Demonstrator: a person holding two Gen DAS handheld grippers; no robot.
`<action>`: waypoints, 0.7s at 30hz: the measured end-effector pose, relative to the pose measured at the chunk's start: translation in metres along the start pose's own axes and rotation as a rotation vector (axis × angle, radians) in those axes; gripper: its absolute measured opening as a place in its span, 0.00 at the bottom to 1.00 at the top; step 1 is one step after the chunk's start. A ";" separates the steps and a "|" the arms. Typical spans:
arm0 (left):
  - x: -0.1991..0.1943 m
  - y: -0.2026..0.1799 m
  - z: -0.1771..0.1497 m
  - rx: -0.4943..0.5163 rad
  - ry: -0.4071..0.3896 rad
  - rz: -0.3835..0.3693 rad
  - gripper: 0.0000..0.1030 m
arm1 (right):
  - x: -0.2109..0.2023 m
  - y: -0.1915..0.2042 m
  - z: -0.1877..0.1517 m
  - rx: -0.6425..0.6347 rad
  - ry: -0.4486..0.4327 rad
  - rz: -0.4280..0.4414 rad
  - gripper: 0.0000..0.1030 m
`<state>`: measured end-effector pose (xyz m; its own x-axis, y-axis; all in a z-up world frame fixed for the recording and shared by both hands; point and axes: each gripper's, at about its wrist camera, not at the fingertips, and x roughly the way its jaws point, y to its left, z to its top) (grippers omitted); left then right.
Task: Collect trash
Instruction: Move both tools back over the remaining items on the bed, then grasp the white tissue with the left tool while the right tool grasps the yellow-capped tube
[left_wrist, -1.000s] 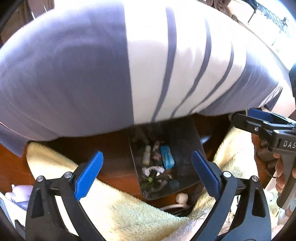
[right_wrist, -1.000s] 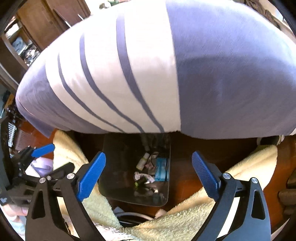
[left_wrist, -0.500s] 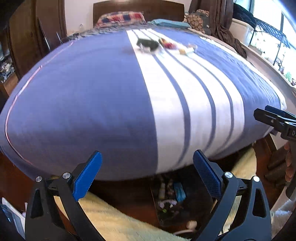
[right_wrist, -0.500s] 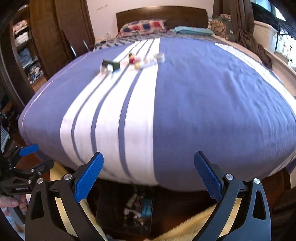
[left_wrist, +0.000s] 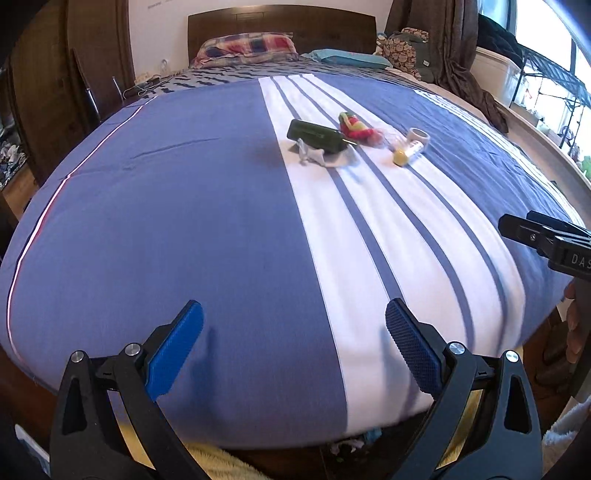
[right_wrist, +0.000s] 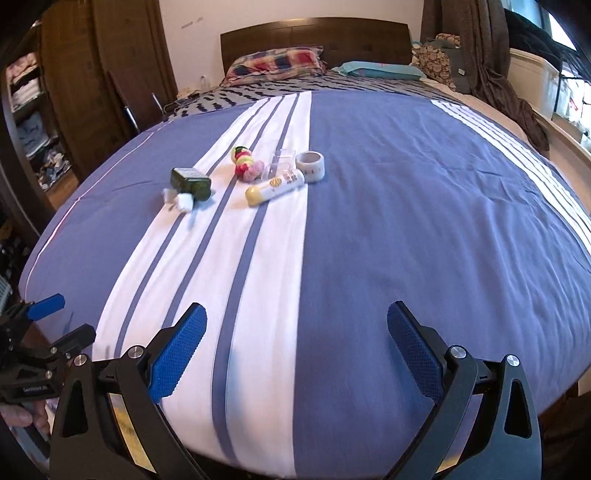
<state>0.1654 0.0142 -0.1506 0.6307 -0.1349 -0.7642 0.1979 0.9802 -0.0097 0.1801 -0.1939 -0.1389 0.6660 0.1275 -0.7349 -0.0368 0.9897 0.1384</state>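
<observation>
Right wrist view shows right gripper (right_wrist: 295, 347) and left gripper (left_wrist: 293, 341) both spread wide, holding nothing. Uncollected on striped blue-and-white bedspread (right_wrist: 406, 221), well apart from both: dark green bottle (right_wrist: 191, 181), yellow-capped white tube (right_wrist: 275, 187), tape roll (right_wrist: 310, 164), colourful wrappers (right_wrist: 245, 162).

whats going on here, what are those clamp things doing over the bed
A person holds a set of tongs in each hand at the foot of the bed. Both the left tongs and the right tongs are open and empty. The trash lies further up the striped cover: a dark green bottle, crumpled white bits, a yellow-capped tube, a tape roll and colourful wrappers. Nothing is picked up yet.
</observation>
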 end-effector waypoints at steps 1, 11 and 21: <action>0.006 0.001 0.006 -0.001 0.002 -0.001 0.91 | 0.009 0.001 0.008 0.003 0.006 0.003 0.95; 0.050 0.005 0.044 -0.006 0.038 -0.023 0.91 | 0.076 0.009 0.060 -0.028 0.066 -0.024 0.94; 0.076 0.002 0.068 0.000 0.049 -0.028 0.91 | 0.119 0.021 0.091 -0.123 0.124 -0.064 0.88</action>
<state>0.2647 -0.0038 -0.1655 0.5877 -0.1552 -0.7940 0.2152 0.9761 -0.0315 0.3264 -0.1635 -0.1629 0.5735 0.0633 -0.8168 -0.0927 0.9956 0.0121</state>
